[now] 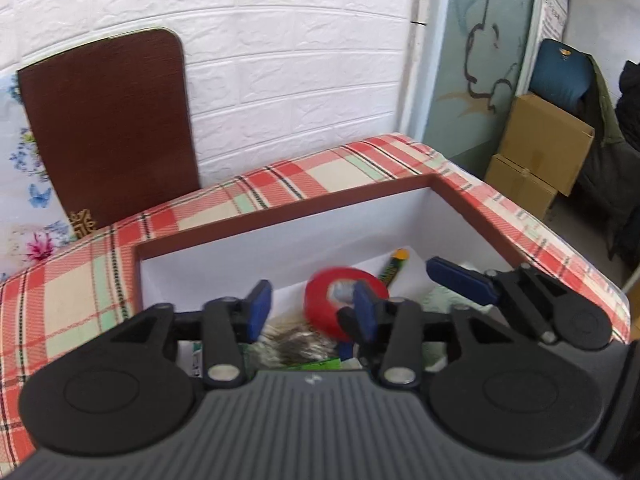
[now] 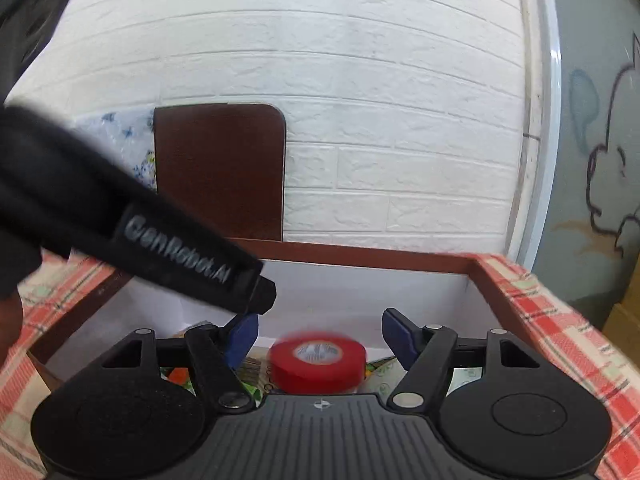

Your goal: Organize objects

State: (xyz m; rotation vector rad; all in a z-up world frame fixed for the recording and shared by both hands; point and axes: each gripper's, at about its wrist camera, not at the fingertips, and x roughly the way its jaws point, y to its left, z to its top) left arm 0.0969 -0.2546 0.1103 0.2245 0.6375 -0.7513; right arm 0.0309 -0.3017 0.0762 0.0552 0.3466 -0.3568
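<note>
Left claw (image 1: 310,306): I'm seeing it gaping, gripping nothing. Red tape roll (image 1: 340,300) in box (image 1: 288,210): light, stiff, slick; I'm judging the rim the best hold.

L gripper (image 1: 312,304) & R gripper (image 2: 318,336) both w/ jaws apart.

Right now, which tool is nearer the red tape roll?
Left, probably. The red tape roll sits at the left tool's open fingertips, overlapped by one finger. The right tool, also open, frames it with gaps on both sides.
</note>
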